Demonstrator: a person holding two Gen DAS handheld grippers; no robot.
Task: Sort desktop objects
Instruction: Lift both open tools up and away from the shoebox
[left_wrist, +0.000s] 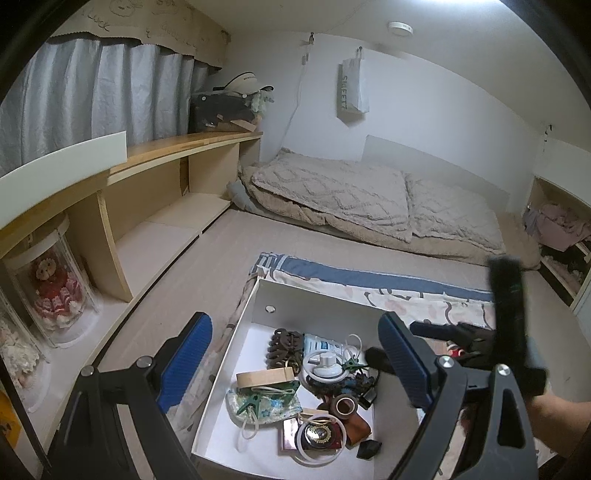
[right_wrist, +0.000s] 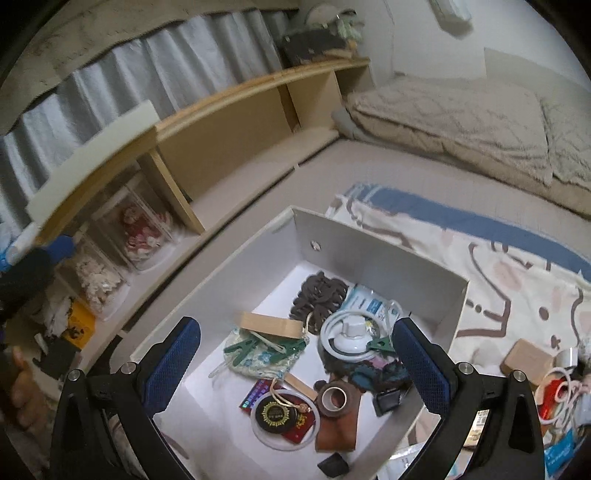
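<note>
White box (right_wrist: 384, 258) sitting straight ahead of and below both grippers, already crowded with small things, while the unsorted heap (right_wrist: 554, 384) lies off to its right on the patterned cloth (right_wrist: 517, 288), nearer the right hand by the look of it. Right gripper (right_wrist: 295, 365) spread wide over the box, nothing between the blue pads, nothing touched. Left gripper (left_wrist: 295, 365) likewise wide open and empty, hanging above the box's near-left corner.
</note>
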